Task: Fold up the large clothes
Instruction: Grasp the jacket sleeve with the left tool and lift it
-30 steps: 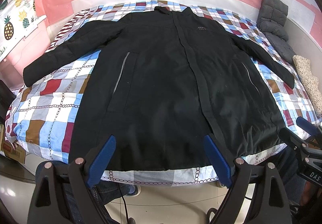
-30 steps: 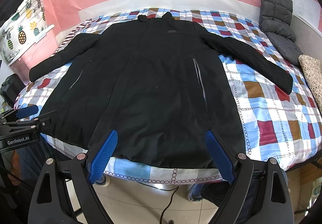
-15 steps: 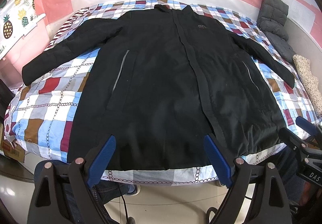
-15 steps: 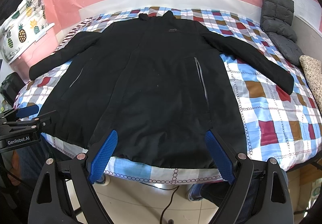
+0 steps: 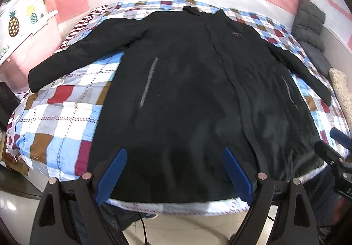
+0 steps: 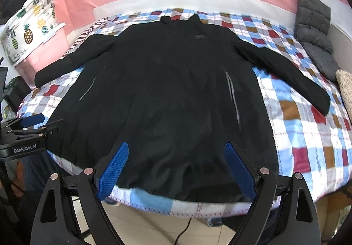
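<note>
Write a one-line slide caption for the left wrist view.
Open left gripper above the hem of a black coat spread flat on a checked bedspread.

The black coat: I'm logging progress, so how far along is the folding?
Done: the long black padded coat lies spread front-up on the checked patchwork bedspread, sleeves out to both sides. In hand: nothing; the left tool and right tool are open near its hem. Left: every fold.

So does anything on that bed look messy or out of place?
Nothing stands out. The black coat lies flat, front up, sleeves spread, on the checked bedspread. Grey cushions sit piled at the far right edge.
</note>
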Motion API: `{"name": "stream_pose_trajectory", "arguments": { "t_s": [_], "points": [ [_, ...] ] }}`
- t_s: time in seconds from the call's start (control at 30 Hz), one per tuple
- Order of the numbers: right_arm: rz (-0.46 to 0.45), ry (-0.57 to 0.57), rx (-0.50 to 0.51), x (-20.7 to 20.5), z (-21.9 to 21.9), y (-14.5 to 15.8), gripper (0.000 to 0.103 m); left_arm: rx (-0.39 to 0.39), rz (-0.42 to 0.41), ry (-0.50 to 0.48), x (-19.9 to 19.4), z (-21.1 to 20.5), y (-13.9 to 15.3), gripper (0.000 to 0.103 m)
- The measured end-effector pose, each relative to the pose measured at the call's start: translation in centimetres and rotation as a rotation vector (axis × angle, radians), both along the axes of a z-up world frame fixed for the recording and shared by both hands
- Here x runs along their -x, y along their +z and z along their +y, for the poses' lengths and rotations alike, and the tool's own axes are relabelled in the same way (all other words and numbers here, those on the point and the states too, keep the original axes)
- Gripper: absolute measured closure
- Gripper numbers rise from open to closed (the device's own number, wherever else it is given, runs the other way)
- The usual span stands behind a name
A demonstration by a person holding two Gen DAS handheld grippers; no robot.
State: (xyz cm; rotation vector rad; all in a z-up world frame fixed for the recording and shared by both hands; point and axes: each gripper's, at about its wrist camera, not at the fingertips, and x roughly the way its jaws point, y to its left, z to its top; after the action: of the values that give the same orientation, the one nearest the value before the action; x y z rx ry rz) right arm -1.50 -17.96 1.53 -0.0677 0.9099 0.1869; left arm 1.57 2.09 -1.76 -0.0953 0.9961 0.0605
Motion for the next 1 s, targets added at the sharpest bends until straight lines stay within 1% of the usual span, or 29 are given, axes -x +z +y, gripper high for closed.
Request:
{"name": "stream_pose_trajectory", "arguments": {
  "t_s": [0.23,0.37,0.53,0.7,0.77,0.93,1.0],
  "points": [
    [-0.004,0.052,0.009,-3.8,2.3,0.1,0.014,-0.015,-0.018,0.076,-2.8,4.2,-0.2,0.013],
    [0.013,0.091,0.007,-6.2,4.0,-0.3,0.014,-0.022,-0.025,0.126,-4.5,7.0,-0.5,0.013],
    [0.014,0.131,0.029,-8.9,6.6,-0.8,0.014,0.003,-0.04,0.206,-6.7,11.4,-1.4,0.013],
    [0.017,0.17,0.046,-11.4,8.7,-1.4,0.014,0.07,-0.053,0.326,-8.8,17.0,-2.8,0.013],
    [0.017,0.183,0.05,-12.4,9.5,-1.6,0.014,0.077,-0.048,0.384,-9.5,19.3,-3.5,0.013],
    [0.024,0.201,0.068,-14.8,10.9,-2.4,0.014,0.088,-0.05,0.475,-10.8,23.9,-4.9,0.015],
    [0.034,0.203,0.07,-15.8,11.3,-2.9,0.014,0.111,-0.048,0.517,-11.1,25.7,-5.7,0.015]
  ]
}}
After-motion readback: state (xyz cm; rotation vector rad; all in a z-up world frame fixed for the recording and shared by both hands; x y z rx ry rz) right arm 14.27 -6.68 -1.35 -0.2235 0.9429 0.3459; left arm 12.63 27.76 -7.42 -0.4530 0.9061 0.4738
